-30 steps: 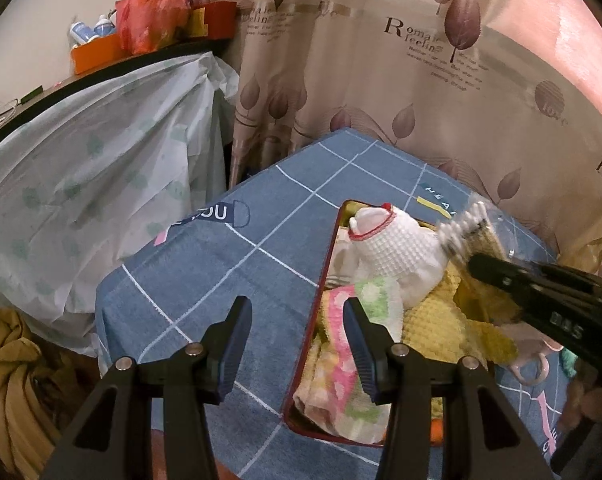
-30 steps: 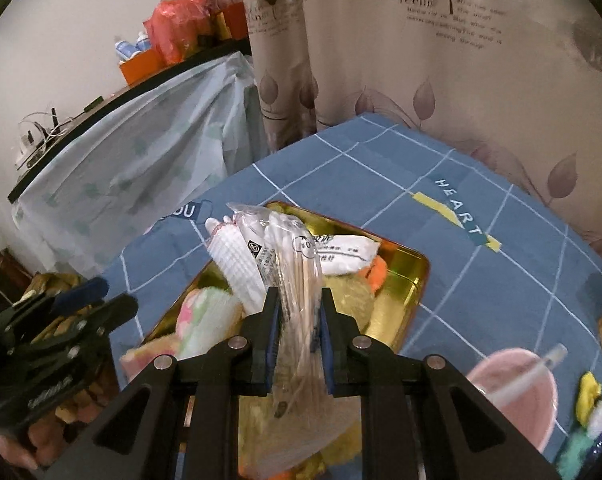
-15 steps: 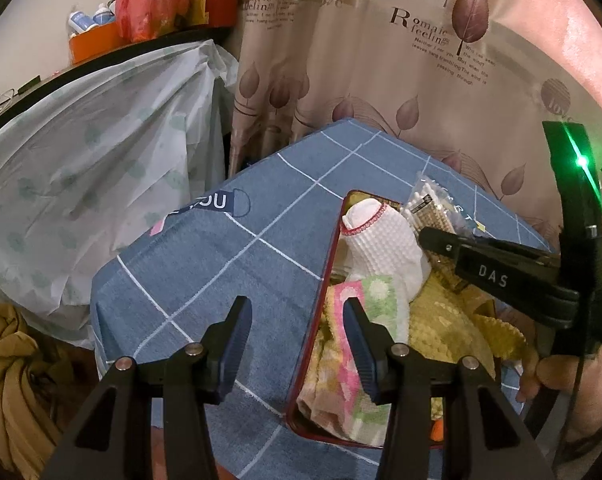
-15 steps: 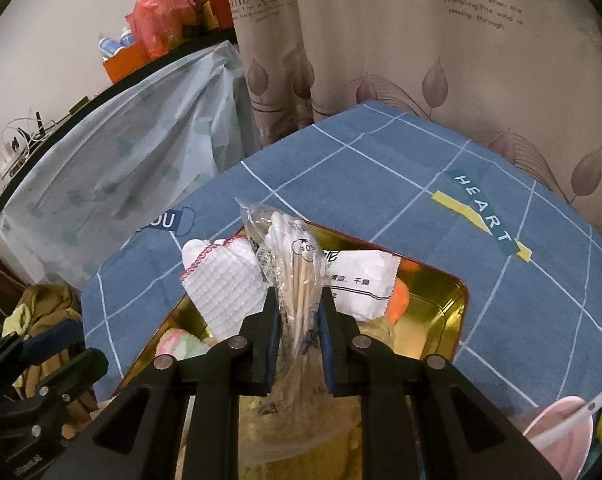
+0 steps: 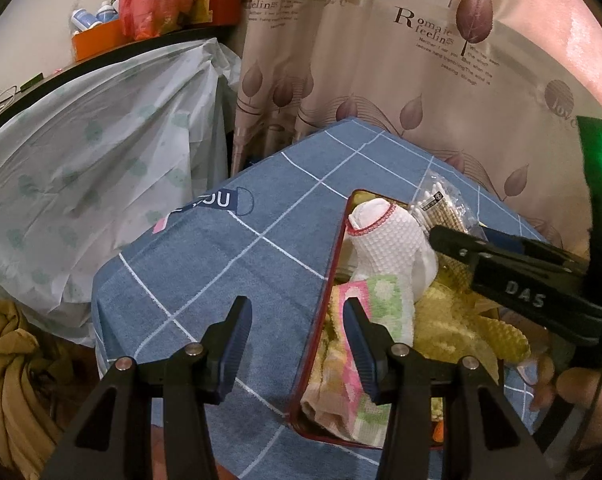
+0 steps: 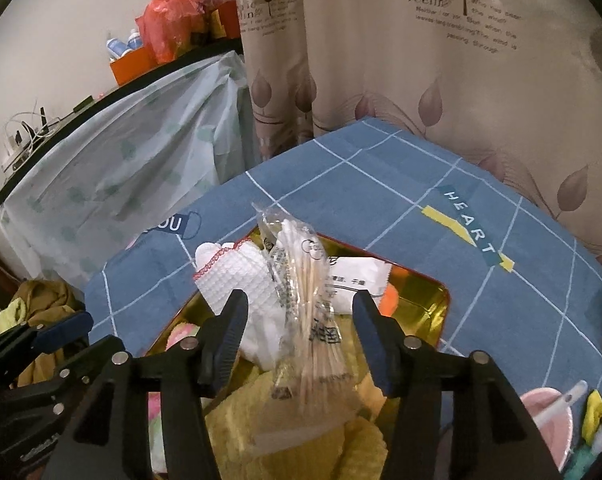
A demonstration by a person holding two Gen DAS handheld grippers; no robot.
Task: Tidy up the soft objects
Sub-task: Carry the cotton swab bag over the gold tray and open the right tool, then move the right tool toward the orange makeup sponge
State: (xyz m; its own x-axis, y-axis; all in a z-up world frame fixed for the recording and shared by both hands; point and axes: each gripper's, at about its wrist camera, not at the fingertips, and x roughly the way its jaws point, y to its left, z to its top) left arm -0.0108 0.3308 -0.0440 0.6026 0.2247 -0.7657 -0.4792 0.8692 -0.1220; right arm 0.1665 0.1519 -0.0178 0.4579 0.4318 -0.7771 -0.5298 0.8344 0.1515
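Released, crinkly cotton-swab bag (image 6: 309, 312) stands between right hand-held gripper's (image 6: 301, 328) opening jaws.

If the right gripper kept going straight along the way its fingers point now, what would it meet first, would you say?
Most likely the clear bag of cotton swabs, which lies between the opening jaws of the right gripper and looks free of them. Beyond it sit the white knitted cloth and the gold tray; depth is uncertain.

Blue checked tablecloth (image 6: 401, 184) under a gold tray (image 6: 429, 300) and pink cup (image 6: 549, 420).
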